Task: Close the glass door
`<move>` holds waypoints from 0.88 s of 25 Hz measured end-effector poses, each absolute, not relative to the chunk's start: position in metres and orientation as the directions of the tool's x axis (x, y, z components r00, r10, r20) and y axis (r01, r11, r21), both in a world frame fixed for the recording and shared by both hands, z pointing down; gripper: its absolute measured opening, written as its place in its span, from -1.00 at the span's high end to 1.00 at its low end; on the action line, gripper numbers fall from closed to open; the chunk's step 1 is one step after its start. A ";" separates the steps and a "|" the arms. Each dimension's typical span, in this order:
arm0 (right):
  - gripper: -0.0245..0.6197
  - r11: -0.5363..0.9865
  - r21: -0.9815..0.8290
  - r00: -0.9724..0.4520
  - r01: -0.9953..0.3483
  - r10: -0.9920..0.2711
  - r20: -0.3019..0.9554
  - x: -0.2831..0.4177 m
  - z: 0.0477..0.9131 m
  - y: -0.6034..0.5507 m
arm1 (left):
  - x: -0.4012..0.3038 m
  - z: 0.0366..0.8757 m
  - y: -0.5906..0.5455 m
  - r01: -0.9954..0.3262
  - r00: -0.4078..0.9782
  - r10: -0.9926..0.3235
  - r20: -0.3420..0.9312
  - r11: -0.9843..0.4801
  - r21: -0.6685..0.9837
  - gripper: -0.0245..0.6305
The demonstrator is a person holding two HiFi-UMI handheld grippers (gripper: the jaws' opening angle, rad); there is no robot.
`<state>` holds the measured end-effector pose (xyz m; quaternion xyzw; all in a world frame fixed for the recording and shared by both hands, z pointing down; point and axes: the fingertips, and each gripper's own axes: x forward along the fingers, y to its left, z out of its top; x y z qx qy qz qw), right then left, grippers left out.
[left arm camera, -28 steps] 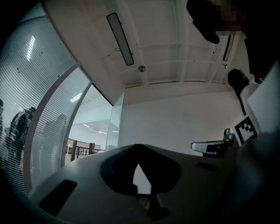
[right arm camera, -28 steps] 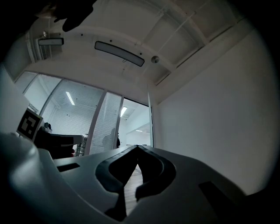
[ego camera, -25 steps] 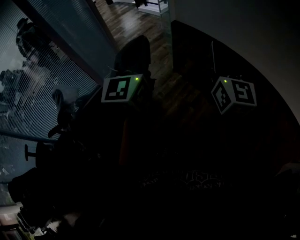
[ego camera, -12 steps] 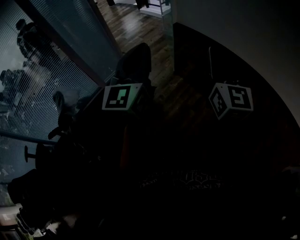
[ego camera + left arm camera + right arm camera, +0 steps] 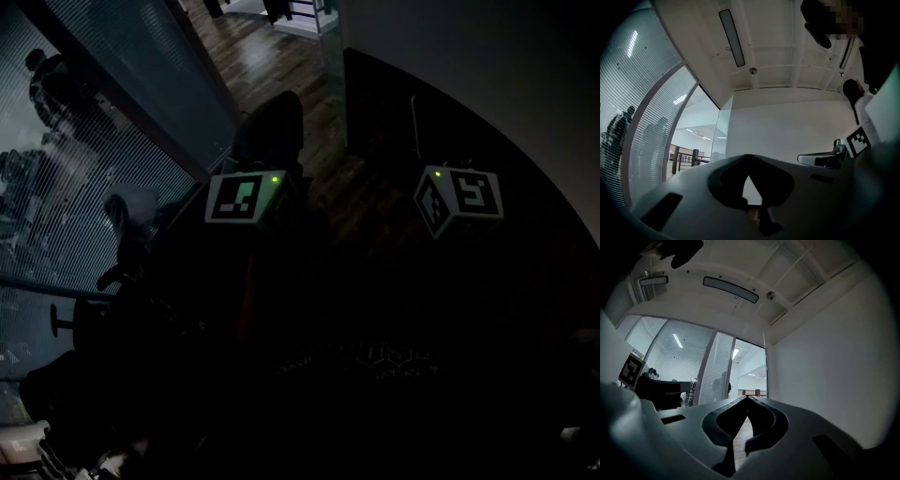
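**While the glass door stands open, both grippers come up shut and empty**

As the head view looks down into deep shadow, the big shapes frame the scene: a glass wall with blinds [image 5: 84,187] sweeps across the left, a plain white wall [image 5: 469,56] fills the right, and a strip of wooden floor [image 5: 262,66] runs away between them. Up at the far end of that strip is the glass door [image 5: 330,56], a clear pane beside the white wall's corner and well apart from both tools. The left gripper view catches the same pane just left of the wall, with a bright room beyond it.

Now the grippers. The left gripper [image 5: 747,159] has its jaw tips pressed together, with nothing between them. The right gripper [image 5: 747,398] is the same: tips meeting, only floor showing through the gap behind them. Their marker cubes, left [image 5: 246,199] and right [image 5: 459,199], glow side by side in the dark, each with a small green light.
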<state>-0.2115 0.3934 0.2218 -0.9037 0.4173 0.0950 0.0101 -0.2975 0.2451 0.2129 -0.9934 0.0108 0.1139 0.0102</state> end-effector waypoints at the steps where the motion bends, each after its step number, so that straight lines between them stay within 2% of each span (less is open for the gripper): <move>1: 0.92 -0.655 0.058 0.637 -0.753 -0.749 -0.184 -0.210 0.221 0.392 | -0.296 0.214 0.243 -0.020 0.974 -0.016 -0.225 -1.000 -0.017 0.94; 11: 0.92 -0.658 0.063 0.640 -0.751 -0.748 -0.178 -0.179 0.222 0.373 | -0.259 0.224 0.222 -0.022 0.980 -0.021 -0.199 -1.000 -0.005 0.94; 22: 0.92 -0.620 0.092 0.599 -0.779 -0.780 -0.180 -0.071 0.223 0.331 | -0.166 0.223 0.185 -0.088 0.973 -0.086 -0.214 -0.996 -0.001 0.94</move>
